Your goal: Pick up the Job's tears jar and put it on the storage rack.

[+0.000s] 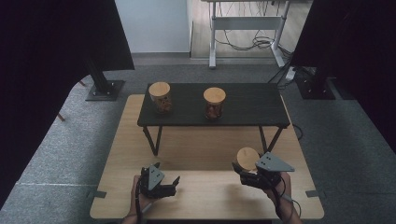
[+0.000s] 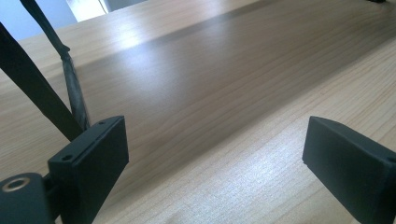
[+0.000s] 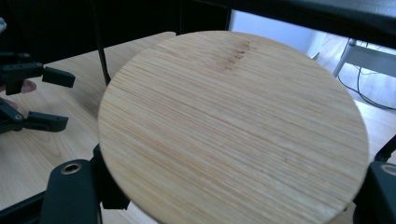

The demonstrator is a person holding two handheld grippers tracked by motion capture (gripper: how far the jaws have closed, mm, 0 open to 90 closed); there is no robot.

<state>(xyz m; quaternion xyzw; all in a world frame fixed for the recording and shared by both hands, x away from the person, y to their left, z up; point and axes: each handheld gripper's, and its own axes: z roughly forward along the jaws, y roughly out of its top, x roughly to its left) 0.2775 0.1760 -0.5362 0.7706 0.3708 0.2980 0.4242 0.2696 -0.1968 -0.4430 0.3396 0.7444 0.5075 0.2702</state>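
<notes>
A light wooden table [image 1: 205, 196] stands on grey carpet, with dark curtains at both sides and a white desk frame with loose cables at the back of the room. Near the table's front right corner, the right hand-held gripper [image 1: 243, 175] is clamped on a jar with a round bamboo lid [image 1: 247, 157]; the jar's body is hidden beneath the lid, and in the right gripper view the lid [image 3: 233, 126] spreads wide between the two black jaws, tilted toward the camera. A grey three-cornered plate [image 1: 274, 163] sits on top of this gripper, just beside the lid. Well apart, near the front left, the left hand-held gripper [image 1: 172, 184] rests low over the wood with its jaws spread apart and nothing between them; the left gripper view shows bare wood grain [image 2: 219, 116] in the gap. Farther back, a low black shelf [image 1: 252, 105] on thin angled legs stands on the table and carries two more jars with bamboo lids, one at the left [image 1: 160, 97] and one near the middle [image 1: 214, 103], both upright with brownish contents.
</notes>
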